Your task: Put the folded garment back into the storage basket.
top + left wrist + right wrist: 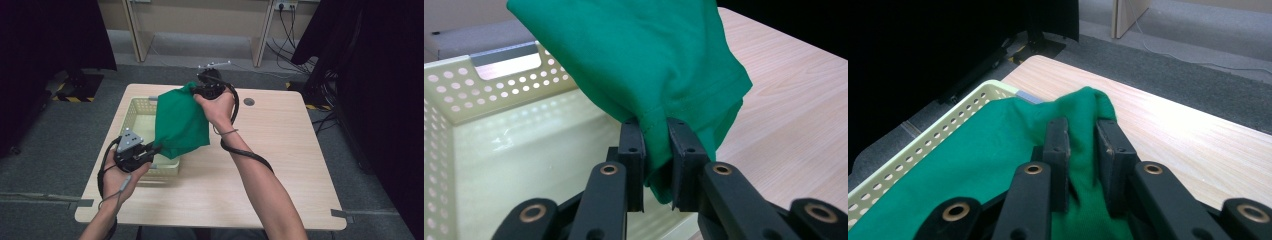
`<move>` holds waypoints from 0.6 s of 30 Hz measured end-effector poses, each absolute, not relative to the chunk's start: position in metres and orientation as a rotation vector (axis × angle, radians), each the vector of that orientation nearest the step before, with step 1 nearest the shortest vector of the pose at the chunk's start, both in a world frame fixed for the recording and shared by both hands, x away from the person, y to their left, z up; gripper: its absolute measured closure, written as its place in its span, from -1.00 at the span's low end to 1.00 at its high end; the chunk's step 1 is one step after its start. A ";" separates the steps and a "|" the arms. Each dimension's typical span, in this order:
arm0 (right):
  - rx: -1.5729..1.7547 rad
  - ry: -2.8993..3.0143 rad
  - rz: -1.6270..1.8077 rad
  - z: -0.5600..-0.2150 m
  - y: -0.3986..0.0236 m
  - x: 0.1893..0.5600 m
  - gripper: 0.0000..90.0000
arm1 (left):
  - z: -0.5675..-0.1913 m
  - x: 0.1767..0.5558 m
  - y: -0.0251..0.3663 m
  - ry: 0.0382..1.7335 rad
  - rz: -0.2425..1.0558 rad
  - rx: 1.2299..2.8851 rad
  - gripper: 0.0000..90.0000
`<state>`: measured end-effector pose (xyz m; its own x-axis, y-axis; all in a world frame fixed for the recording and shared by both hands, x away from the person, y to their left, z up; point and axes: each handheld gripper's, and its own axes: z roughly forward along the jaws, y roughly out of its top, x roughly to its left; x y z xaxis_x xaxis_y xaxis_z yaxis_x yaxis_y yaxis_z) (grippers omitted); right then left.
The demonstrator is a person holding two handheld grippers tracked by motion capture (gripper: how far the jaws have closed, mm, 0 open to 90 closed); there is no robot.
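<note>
Green cloth [180, 122] hides basket [131, 117] interior; left gripper [655, 150] pinches hem, right gripper [1083, 150] clamps bunched corner. High view alone shows cloth stretched between both.

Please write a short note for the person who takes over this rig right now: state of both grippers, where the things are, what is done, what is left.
Left gripper: shut on a hemmed corner of the green cloth, at the basket's near end.
Right gripper: shut on a bunched fold of the cloth, at the far end.
Cloth hangs stretched between both grippers, over the pale perforated basket on the wooden table; its right part hangs over the table.
Done: cloth gripped at two ends and held up.
Left: probably lower it into the basket or lay it on the table, then release.
</note>
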<state>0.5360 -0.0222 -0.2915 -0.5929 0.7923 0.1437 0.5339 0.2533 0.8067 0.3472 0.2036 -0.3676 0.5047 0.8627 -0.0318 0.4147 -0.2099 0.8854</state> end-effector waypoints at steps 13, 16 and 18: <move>1.203 2.255 1.258 -0.288 -0.006 0.538 0.72 | -0.370 0.348 0.216 1.092 0.627 1.813 0.75; 1.205 2.259 1.258 -0.289 -0.003 0.538 0.72 | -0.370 0.348 0.219 1.105 0.621 1.806 0.75; 1.202 2.259 1.259 -0.290 -0.001 0.538 0.72 | -0.371 0.347 0.221 1.112 0.620 1.803 0.75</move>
